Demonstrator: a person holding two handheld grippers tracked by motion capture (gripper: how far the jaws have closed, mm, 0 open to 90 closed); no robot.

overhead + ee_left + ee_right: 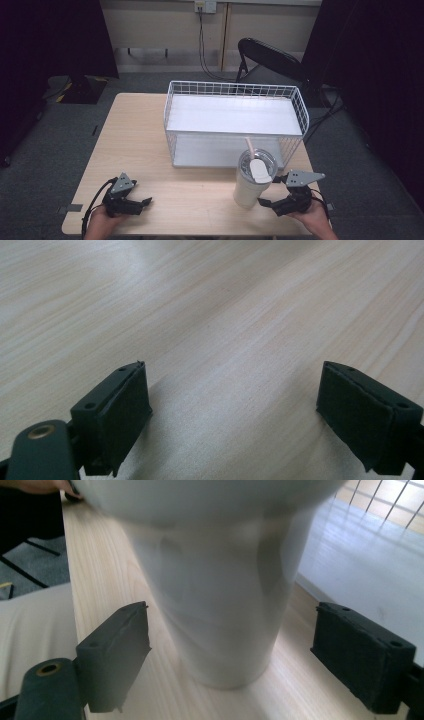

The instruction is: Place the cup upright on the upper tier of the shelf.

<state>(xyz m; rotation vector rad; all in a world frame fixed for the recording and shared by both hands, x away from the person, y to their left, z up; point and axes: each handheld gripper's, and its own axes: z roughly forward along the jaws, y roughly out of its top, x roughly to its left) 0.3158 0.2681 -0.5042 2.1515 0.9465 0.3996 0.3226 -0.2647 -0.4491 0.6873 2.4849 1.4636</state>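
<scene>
From the high view, the white tumbler (254, 180) stands at lower right of the frame on the desk (140, 145), just in front of the wire basket (235, 122); the right tool (275, 192) sits wide open beside it, the left tool (142, 204) idle at lower left. The left gripper view has that tool's jaws spread wide over bare wood. The right gripper view alone shows the tumbler's base (225, 650) centred between open jaws, neither touching; I'd say ease forward and close low and squarely.

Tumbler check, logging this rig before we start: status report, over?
Left gripper open, idle. Right gripper open, jaws flanking the tumbler, no contact. Tumbler upright beside wire basket.
</scene>
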